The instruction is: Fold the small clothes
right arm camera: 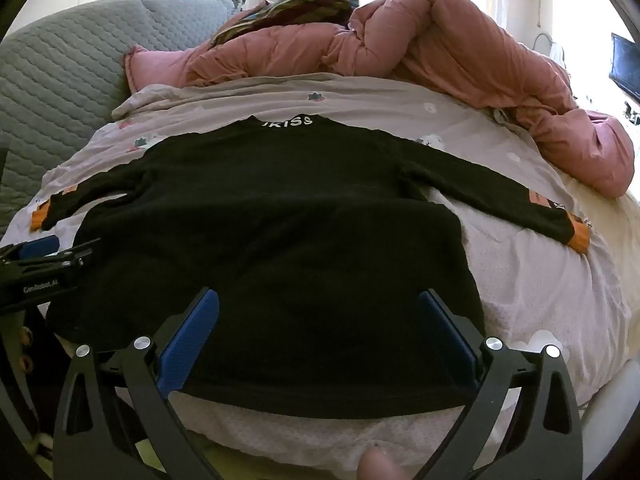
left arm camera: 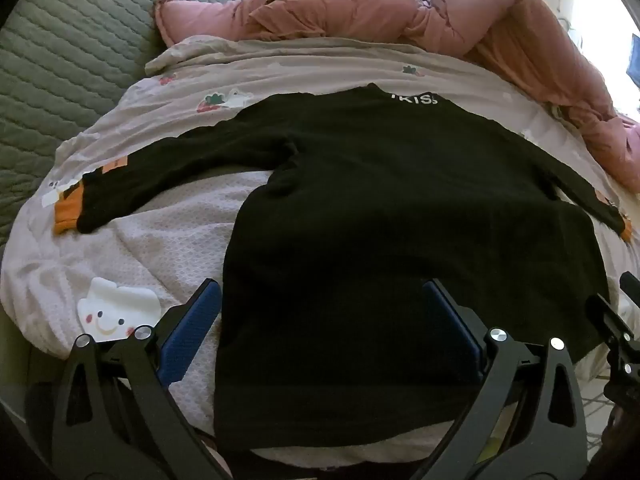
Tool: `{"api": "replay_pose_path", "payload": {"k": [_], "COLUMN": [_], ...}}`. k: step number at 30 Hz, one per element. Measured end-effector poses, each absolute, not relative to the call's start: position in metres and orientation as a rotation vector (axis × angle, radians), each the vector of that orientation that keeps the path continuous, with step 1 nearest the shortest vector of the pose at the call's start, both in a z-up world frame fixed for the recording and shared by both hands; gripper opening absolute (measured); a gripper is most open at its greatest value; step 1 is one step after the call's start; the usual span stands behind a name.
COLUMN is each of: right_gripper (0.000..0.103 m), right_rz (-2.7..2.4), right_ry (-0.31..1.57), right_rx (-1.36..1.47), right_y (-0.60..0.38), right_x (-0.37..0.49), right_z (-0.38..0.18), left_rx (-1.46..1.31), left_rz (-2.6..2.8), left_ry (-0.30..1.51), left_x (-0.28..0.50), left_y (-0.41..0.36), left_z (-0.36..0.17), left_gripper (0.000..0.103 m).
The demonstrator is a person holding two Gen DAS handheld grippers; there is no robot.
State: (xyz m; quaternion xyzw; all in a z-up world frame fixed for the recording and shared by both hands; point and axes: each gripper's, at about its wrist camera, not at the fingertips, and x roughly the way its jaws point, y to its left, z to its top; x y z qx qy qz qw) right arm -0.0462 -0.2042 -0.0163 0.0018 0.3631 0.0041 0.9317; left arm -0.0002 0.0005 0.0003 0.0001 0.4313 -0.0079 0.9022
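The left gripper (left arm camera: 320,312) is held wide open, and nothing is pressed between its blue pads (left arm camera: 188,336). It is tilted down over the near hem of a black sweater (left arm camera: 400,208): one finger is seen beside the hem's left corner, over the sheet (left arm camera: 160,248), the other over the black cloth. Whether the fingers touch the cloth cannot be told. The right gripper (right arm camera: 318,316) is also wide open and empty, and both its fingers are seen over the hem, nearer to the right corner.

Beyond the grippers the sweater is spread flat, with the collar on the far side, where white letters are seen. The left sleeve (left arm camera: 132,188) is stretched out to the left of the left gripper, the right sleeve (right arm camera: 500,200) to the right of the right gripper; both end in orange cuffs. Farther away a pink quilt (right arm camera: 460,64) is heaped, well apart from the sweater.

No fold is made yet, so the step is judged to be the start: the sweater is laid out and a first grasp is being prepared. For the next move, most likely, a sleeve or a hem corner must be pinched and carried over the body. Only the sweater should be caught, not the sheet under it, and the cloth should be kept flat.
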Motion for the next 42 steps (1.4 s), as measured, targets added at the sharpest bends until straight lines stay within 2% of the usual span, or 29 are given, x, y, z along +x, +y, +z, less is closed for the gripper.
{"api": "replay_pose_path", "payload": {"k": [42], "right_gripper": [0.099], "right_rz": [0.005], "right_ry": [0.753], "right_rx": [-0.018], "right_y": [-0.204], "right_x": [-0.0467], "right_z": [-0.0146], "left_rx": [-0.001], "left_rz": [-0.017], "left_ry": [0.895], "left_x": [0.0], "left_y": [0.0007], "left_z": [0.0002], "left_gripper": [0.094]}}
